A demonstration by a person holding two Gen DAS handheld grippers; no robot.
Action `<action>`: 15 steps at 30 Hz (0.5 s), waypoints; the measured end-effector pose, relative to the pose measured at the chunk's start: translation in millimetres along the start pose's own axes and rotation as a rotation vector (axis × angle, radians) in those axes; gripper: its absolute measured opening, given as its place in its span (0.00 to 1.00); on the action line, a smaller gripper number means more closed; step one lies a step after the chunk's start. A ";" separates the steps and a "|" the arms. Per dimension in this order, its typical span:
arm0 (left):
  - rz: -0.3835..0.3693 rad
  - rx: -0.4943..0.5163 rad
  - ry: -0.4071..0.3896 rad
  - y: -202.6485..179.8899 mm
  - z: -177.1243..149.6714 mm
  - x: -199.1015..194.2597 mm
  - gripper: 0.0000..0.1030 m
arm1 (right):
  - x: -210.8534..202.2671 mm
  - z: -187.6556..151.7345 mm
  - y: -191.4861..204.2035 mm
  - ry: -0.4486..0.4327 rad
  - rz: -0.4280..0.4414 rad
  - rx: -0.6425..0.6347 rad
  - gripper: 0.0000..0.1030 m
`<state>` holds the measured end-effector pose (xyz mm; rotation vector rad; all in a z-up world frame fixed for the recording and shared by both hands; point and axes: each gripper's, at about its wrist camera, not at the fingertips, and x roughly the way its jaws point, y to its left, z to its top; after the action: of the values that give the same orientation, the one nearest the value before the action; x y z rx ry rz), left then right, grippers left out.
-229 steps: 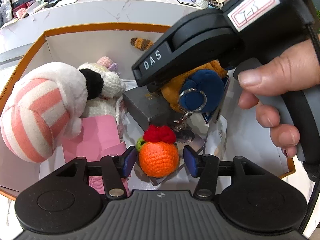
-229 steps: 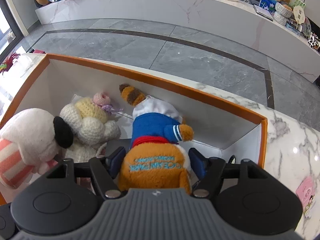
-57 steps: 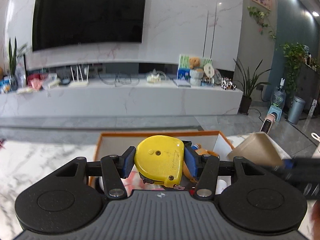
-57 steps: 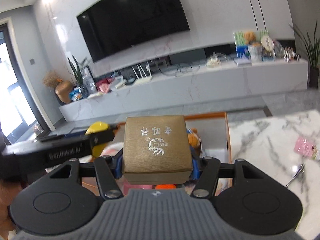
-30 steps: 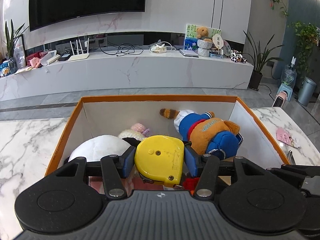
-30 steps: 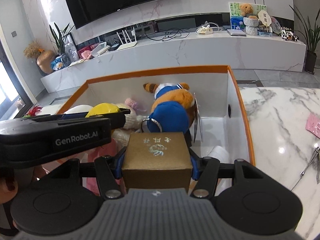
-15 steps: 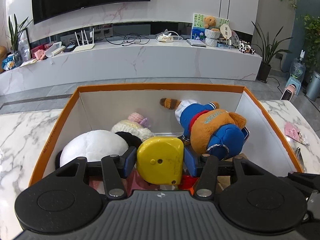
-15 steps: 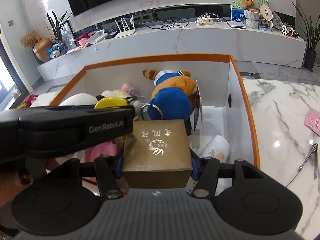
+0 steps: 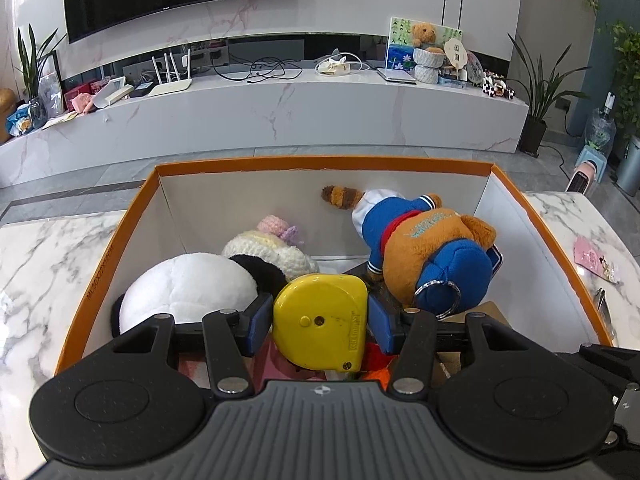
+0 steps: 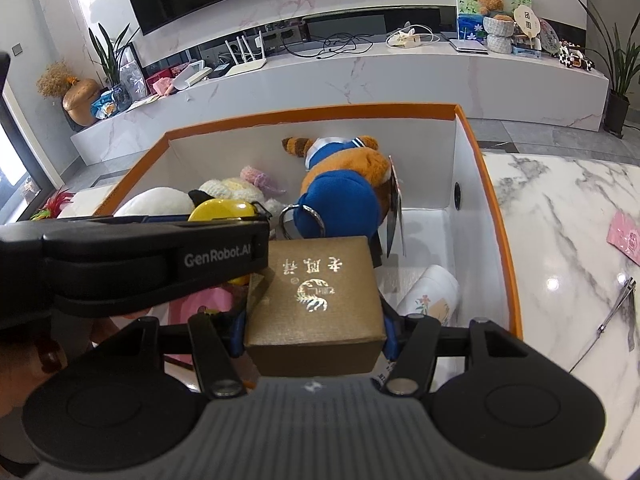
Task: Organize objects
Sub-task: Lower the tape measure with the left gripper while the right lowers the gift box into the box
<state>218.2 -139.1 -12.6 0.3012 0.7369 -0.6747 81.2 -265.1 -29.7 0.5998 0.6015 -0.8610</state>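
Tape measure (image 9: 320, 322), yellow and scuffed, sits pinched in our left gripper (image 9: 316, 326) above the orange-rimmed box (image 9: 320, 162), crowded with plush toys (image 9: 424, 252); we see bare floor only at the box's right wall. Our right gripper (image 10: 314, 330) clamps a gold box (image 10: 316, 296) stamped with foil characters just beside it. "GenRobot.AI" reads along the left gripper's side.

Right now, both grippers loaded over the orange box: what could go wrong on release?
1. The yellow tape measure hangs over the white plush; dropped, it may roll off.
2. The gold box sits close to the left gripper; they could collide.
3. The white tube lies below and could get pinned.
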 end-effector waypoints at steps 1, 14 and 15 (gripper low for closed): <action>0.000 0.001 -0.005 -0.1 -0.3 -0.6 0.57 | 0.1 0.3 0.3 0.000 0.000 0.000 0.60; -0.015 -0.023 -0.013 5.6 0.3 -3.3 0.61 | -0.5 -0.2 2.0 -0.013 0.000 -0.010 0.67; -0.014 -0.022 -0.014 5.0 0.3 -4.0 0.61 | -0.9 -0.3 3.4 -0.018 0.000 -0.017 0.71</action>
<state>219.5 -133.6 -9.4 0.2717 0.7335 -0.6810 83.5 -262.6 -28.5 0.5761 0.5919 -0.8594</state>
